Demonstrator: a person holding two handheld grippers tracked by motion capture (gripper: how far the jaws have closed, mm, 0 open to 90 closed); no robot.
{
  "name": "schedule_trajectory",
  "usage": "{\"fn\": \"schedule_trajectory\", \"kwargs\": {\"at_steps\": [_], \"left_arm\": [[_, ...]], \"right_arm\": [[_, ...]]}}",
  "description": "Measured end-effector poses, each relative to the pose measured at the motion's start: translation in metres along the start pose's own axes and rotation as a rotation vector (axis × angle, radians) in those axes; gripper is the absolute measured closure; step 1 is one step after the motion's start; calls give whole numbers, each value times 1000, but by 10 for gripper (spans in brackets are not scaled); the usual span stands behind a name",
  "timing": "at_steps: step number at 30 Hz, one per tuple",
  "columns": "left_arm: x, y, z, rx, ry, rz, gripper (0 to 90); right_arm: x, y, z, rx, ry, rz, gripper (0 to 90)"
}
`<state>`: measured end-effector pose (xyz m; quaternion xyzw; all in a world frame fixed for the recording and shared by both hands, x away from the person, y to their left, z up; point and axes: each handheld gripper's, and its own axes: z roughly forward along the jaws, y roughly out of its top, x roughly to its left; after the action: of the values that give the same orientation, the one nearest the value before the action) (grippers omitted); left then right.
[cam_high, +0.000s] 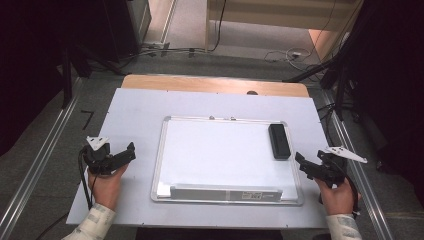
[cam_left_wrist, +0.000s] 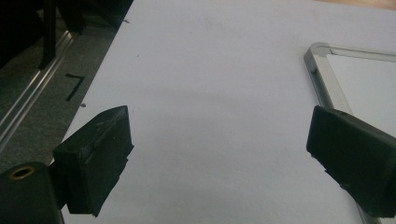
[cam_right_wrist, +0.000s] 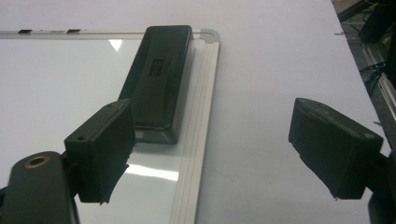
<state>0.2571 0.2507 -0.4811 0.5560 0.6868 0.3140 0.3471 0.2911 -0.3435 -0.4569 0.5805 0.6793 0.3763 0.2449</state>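
right gripper open beside eraser, whiteboard

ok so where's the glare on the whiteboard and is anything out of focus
Right gripper view: a small bright triangle reflects on the whiteboard beside the black eraser, with a second bright patch near the open right claw; its near jaws look soft. Left gripper view: the open left claw is also blurred. High view: the board looks evenly lit, the room's sides dark.

Light patterned sleeves are worn. The left gripper and right gripper are built black, each topped by a grey three-cornered plate; a brass-ringed screw hole is seen at seven o'clock.
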Motion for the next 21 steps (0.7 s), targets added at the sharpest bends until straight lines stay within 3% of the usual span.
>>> {"fn": "schedule_trajectory", "kwargs": {"at_steps": [21], "left_arm": [[1, 0, -1, 3, 3, -2, 73]], "right_arm": [[-20, -14, -18, -34, -17, 21, 134]]}}
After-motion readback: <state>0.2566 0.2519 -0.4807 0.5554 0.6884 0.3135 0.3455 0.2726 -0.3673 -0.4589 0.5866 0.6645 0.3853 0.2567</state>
